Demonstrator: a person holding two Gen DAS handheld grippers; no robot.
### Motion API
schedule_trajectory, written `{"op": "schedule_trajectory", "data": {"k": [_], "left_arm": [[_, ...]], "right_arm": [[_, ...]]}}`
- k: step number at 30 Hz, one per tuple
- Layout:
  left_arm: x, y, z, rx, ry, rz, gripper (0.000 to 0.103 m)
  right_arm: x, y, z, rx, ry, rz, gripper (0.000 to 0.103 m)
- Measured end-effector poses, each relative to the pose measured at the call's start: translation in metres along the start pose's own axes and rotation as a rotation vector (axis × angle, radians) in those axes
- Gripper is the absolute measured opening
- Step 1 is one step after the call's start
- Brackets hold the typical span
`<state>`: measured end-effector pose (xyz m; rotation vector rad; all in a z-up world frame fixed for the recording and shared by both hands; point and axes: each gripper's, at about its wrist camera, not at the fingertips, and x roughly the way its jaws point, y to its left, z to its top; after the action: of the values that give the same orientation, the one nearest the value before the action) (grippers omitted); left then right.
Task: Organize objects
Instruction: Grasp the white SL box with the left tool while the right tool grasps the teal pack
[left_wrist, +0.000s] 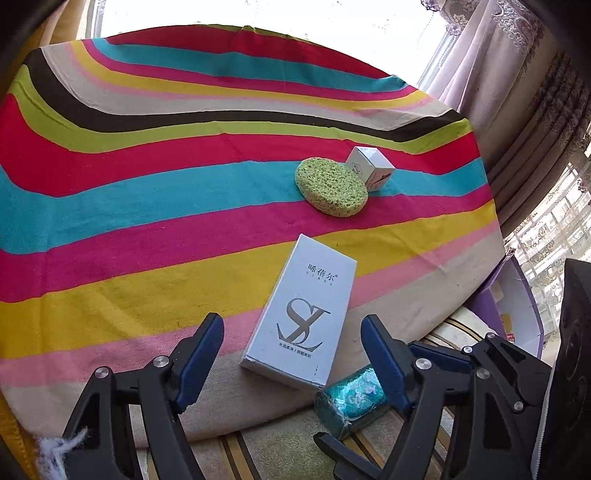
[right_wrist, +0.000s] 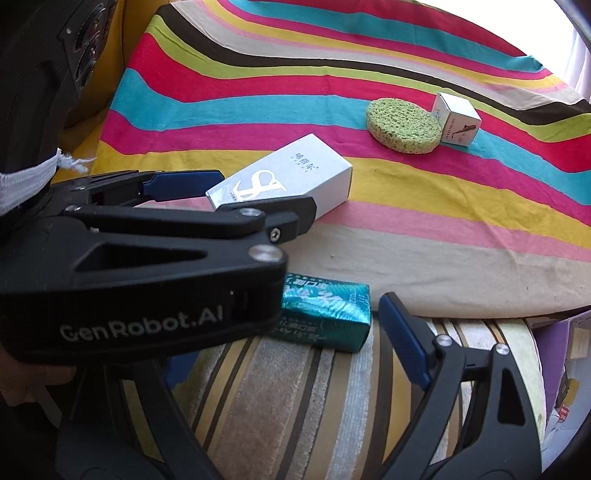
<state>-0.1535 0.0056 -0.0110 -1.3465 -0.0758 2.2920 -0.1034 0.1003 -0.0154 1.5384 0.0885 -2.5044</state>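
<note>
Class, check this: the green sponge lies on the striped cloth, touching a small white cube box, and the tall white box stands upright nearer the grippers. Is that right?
One error: the tall white box lies flat, as the left wrist view shows. The sponge does lie on the striped cloth, touching the cube box.

A striped cloth (left_wrist: 184, 192) is covering the tabletop, draping over its near edge. Below that edge a striped rug (right_wrist: 295, 398) is lying — beside the tabletop's right edge patterned curtains (left_wrist: 524, 92) are hanging, with a purple box (left_wrist: 517, 306) standing near.
</note>
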Motion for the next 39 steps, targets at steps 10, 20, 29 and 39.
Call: {"op": "schedule_trajectory", "data": {"k": [10, 20, 29, 39], "left_arm": [[0.011, -0.005, -0.002, 0.030, 0.015, 0.034, 0.048], [0.002, -0.004, -0.012, -0.005, -0.038, 0.046, 0.046], [-0.012, -0.009, -0.023, -0.062, -0.092, 0.022, 0.047], [-0.016, -0.042, -0.036, -0.040, -0.102, -0.026, 0.047]], "right_arm": [[0.003, -0.007, -0.004, 0.006, 0.005, -0.032, 0.078], [-0.011, -0.030, -0.017, 0.048, -0.040, -0.061, 0.078], [-0.028, -0.060, -0.027, 0.109, -0.082, -0.077, 0.078], [-0.047, -0.092, -0.042, 0.168, -0.118, -0.093, 0.078]]}}
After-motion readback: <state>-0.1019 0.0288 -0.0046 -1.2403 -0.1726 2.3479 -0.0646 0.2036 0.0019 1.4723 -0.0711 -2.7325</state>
